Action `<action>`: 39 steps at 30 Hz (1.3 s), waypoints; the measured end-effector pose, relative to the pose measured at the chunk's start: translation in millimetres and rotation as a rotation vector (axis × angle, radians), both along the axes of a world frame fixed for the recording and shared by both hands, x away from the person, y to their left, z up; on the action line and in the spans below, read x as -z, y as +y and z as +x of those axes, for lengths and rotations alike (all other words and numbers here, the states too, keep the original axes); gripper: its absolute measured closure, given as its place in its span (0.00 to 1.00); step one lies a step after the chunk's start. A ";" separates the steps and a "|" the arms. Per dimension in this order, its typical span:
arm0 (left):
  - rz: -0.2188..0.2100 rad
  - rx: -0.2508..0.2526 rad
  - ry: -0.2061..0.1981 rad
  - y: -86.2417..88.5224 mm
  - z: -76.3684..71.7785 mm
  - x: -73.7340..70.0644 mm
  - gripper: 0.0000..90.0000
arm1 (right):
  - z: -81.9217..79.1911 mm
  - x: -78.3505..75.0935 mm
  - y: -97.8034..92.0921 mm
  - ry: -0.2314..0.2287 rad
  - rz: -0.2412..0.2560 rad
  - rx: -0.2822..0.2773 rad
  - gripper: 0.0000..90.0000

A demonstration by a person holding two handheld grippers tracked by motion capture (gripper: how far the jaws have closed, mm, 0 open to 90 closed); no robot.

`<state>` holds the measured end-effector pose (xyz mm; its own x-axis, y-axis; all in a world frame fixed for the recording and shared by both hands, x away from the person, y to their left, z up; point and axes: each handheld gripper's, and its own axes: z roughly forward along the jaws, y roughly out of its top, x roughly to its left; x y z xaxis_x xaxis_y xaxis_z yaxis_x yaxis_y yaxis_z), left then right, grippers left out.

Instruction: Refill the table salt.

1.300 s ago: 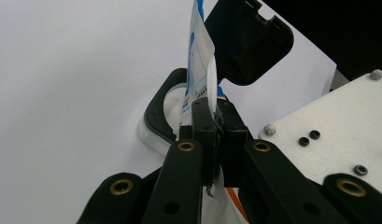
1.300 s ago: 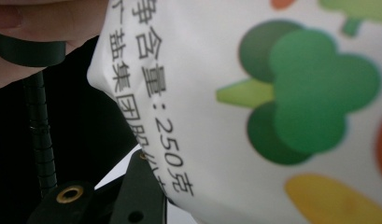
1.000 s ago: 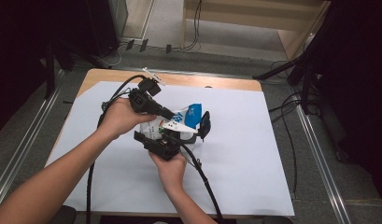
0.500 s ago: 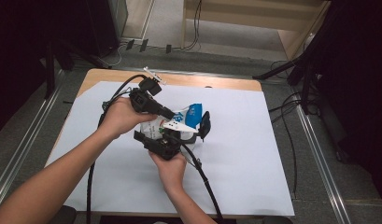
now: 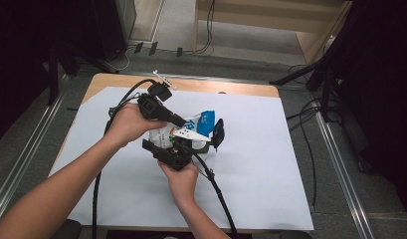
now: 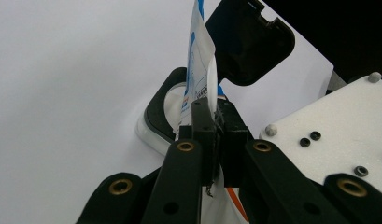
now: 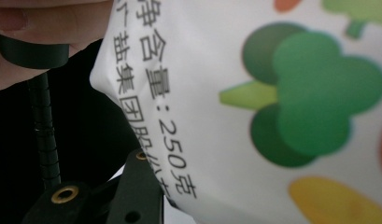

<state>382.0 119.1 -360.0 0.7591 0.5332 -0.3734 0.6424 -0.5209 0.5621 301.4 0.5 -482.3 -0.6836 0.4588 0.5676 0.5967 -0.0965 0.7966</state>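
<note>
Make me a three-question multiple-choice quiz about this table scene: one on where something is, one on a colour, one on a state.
1. Where is the pouch?
A. At the table's far right corner
B. Between the two grippers, mid-table
C. On the floor

2. What colour is the sheet covering the table?
A. White
B. Red
C. Black

3. How are the left gripper's jaws?
A. Wide open
B. Shut on the pouch
C. Shut on a cable

Answers: 1 B, the high view shows it between both grippers; 2 A, the sheet is plainly white; 3 B, the pouch's edge sits pinched between the jaws.
</note>
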 end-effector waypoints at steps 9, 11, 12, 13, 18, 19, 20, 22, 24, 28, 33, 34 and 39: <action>-0.003 0.011 0.000 -0.2 -0.9 -2.6 0.99 | -1.1 -2.3 0.0 -0.002 0.008 0.010 0.77; -0.003 0.011 0.001 -0.5 -1.0 -2.5 0.99 | -0.8 -1.8 -0.1 0.005 0.018 0.008 0.77; -0.003 0.012 0.000 -0.6 -1.0 -2.5 0.99 | -0.6 -1.7 -0.1 0.015 0.030 0.006 0.77; -0.004 0.011 -0.002 -0.6 -1.0 -2.5 0.99 | -0.6 -1.7 -0.2 0.011 0.028 0.008 0.77; -0.010 0.010 -0.009 -1.4 -0.8 -2.4 0.98 | 0.0 -1.9 -1.1 0.009 0.024 0.016 0.77; -0.016 0.010 -0.007 -1.4 -0.5 -2.0 0.98 | 0.1 -1.9 -1.3 0.011 0.024 0.018 0.77; -0.013 0.009 -0.009 -1.4 -0.4 -2.1 0.98 | 0.2 -1.9 -1.3 0.012 0.023 0.020 0.77; -0.017 0.008 -0.009 -0.9 0.1 -1.4 0.98 | 0.2 -2.0 -1.1 0.019 0.025 0.026 0.77; -0.022 0.008 -0.008 -0.2 0.7 -0.3 0.98 | -0.1 -1.8 -0.4 0.022 0.029 0.031 0.77; -0.014 0.008 0.001 0.4 0.4 0.0 0.98 | -1.4 -1.1 1.6 0.032 0.034 0.040 0.77; -0.013 0.006 0.003 0.4 1.2 0.2 0.98 | -0.9 -0.6 2.6 0.034 0.047 0.044 0.77; -0.013 0.004 0.004 0.3 1.3 0.3 0.98 | -0.5 -0.3 2.7 0.030 0.047 0.043 0.77; -0.017 0.003 0.009 0.0 3.0 1.1 0.98 | 0.4 0.0 2.0 0.035 0.039 0.045 0.77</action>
